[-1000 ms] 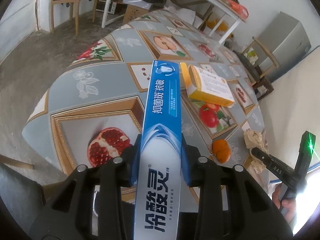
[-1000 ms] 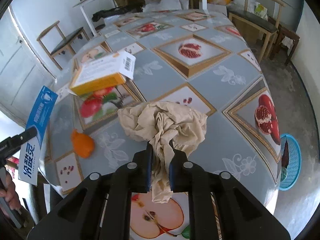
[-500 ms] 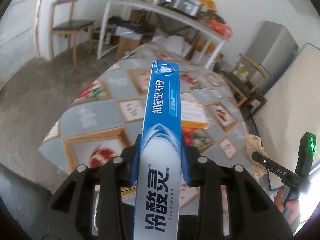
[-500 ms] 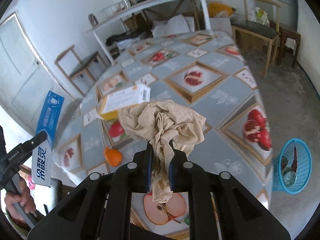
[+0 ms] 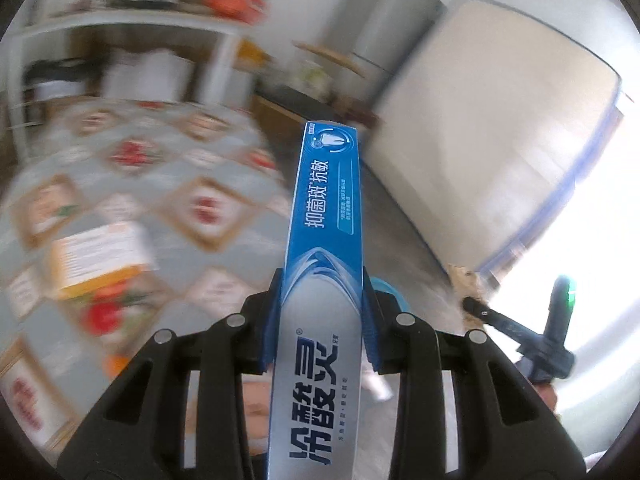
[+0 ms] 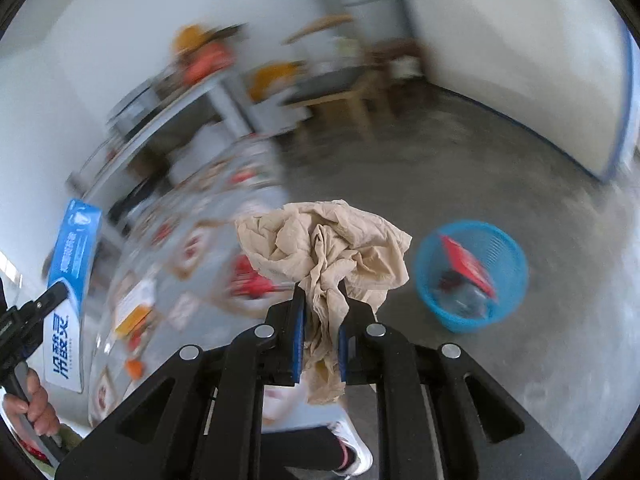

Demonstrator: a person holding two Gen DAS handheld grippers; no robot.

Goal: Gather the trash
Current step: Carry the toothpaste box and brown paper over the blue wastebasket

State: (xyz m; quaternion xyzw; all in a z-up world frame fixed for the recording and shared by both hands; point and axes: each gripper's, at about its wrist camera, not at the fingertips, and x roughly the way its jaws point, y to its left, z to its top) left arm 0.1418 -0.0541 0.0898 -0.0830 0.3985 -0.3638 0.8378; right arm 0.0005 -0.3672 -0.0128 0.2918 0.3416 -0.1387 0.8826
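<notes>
Two pieces of trash in hand, both carried off the table since a second ago: then each camera looked down on the patterned tabletop, now both have swung out over the bare floor, and the blue basket that sat at the far edge of the right view stands large at 3 o'clock of my right gripper. I judge this the carry leg, with dropping still to come. Largest item, the table: blurred, at 9 o'clock in the left view, with the yellow-and-white carton and an orange scrap on it, so more trash remains for later trips. Next, the basket: on the floor, apart from the table, already holding a red packet and darker rubbish. Next, the toothpaste box: clamped across its width in my left gripper, jutting toward 12 o'clock. Next, the crumpled beige paper: pinched in my right gripper, its jaws nearly together, its bulk fanning above the pads. Obstructions: none on the floor between gripper and basket; the person's white shoe at 6 o'clock lies short of it. The long box may tip over the rim.
</notes>
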